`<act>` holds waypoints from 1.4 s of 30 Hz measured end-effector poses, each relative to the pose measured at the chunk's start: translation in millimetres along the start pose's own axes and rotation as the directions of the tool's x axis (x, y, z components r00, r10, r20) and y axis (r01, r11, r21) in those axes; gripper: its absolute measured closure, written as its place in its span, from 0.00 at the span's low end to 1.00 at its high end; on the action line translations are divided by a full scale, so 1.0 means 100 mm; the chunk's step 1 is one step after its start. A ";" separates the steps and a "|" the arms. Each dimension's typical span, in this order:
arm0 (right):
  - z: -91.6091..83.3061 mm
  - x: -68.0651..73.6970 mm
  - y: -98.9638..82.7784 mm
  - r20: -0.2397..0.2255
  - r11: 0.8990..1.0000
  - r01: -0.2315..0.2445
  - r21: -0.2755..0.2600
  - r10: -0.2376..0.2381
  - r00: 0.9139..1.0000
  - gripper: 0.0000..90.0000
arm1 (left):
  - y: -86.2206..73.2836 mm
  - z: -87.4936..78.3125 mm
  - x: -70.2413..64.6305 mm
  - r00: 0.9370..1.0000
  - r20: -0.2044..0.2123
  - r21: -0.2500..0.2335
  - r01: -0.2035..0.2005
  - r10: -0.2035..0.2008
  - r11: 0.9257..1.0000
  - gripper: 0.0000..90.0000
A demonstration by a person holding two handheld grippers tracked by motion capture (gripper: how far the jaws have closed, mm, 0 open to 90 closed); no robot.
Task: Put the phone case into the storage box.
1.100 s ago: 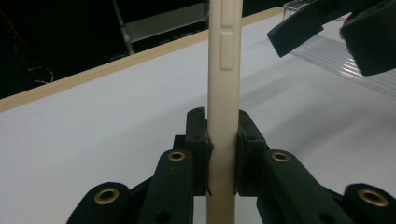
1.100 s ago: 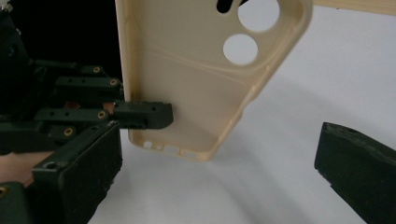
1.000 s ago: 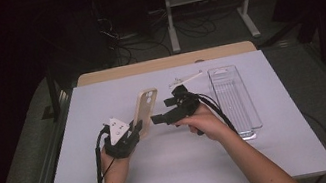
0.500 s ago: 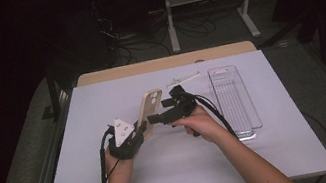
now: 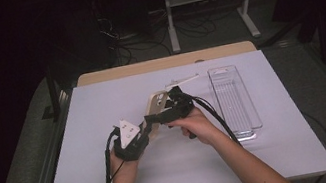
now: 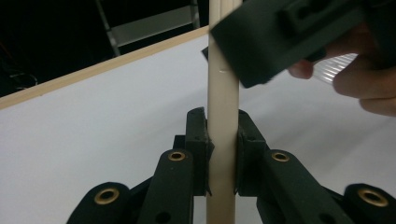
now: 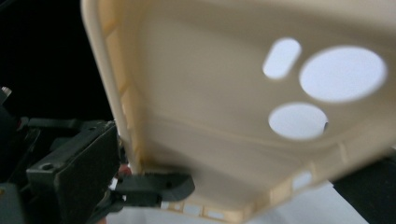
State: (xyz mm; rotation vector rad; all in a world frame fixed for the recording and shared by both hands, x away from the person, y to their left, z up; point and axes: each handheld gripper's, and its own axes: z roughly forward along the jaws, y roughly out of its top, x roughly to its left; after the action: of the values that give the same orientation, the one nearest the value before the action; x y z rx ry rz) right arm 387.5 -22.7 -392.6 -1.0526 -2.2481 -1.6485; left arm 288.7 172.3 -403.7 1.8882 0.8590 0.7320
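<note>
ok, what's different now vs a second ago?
Small shifts. The beige phone case has drifted a little right and tilted further over. The left gripper stays shut on its lower edge, and that hand has edged right. The right gripper stays at the case; whether it grips, the frames don't settle. The clear tray and the small white strip haven't moved.

Both forearms come in from the bottom edge. The left gripper (image 5: 144,127), centre-left, has its jaws clamped tight. The right gripper (image 5: 158,116) sits just right, touching it.
</note>
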 end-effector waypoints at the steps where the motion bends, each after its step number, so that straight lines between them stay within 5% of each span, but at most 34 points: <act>1: 0.00 0.00 0.00 0.001 1.000 -0.001 0.000 0.001 1.000 0.00 | 0.00 0.01 -0.02 1.000 0.004 -0.009 0.007 -0.007 1.000 0.88; 25: -0.01 -0.01 0.00 0.008 1.000 -0.027 -0.007 0.027 1.000 0.09 | -0.01 0.05 -0.07 0.999 0.044 0.005 -0.001 0.000 1.000 0.86; 27: -0.01 -0.01 0.00 0.008 1.000 -0.021 -0.006 0.021 1.000 0.09 | -0.02 0.07 -0.10 0.997 0.067 -0.002 0.042 -0.042 0.999 0.80; 35: -0.01 -0.02 -0.01 0.016 1.000 -0.017 0.009 0.017 1.000 0.09 | 0.00 0.07 -0.03 0.991 0.134 0.061 -0.008 0.000 0.998 0.59; 36: -0.01 -0.02 -0.01 0.017 1.000 -0.018 0.008 0.018 1.000 0.09 | 0.00 0.08 -0.03 0.989 0.143 0.051 0.023 -0.030 0.998 0.57; 39: -0.03 -0.02 0.00 0.020 1.000 -0.015 0.008 0.015 1.000 0.10 | 0.01 0.07 0.05 0.987 0.164 0.088 -0.012 -0.003 0.996 0.51; 42: -0.05 -0.02 0.00 0.024 1.000 -0.008 0.004 0.008 1.000 0.10 | 0.01 0.06 0.09 0.978 0.205 0.112 0.009 -0.032 0.994 0.44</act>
State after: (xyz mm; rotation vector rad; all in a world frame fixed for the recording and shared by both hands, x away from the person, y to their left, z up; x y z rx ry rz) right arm 388.0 -27.8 -391.5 -1.0849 -2.2575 -1.6362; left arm 299.0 176.6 -404.2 2.0100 0.7993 0.4731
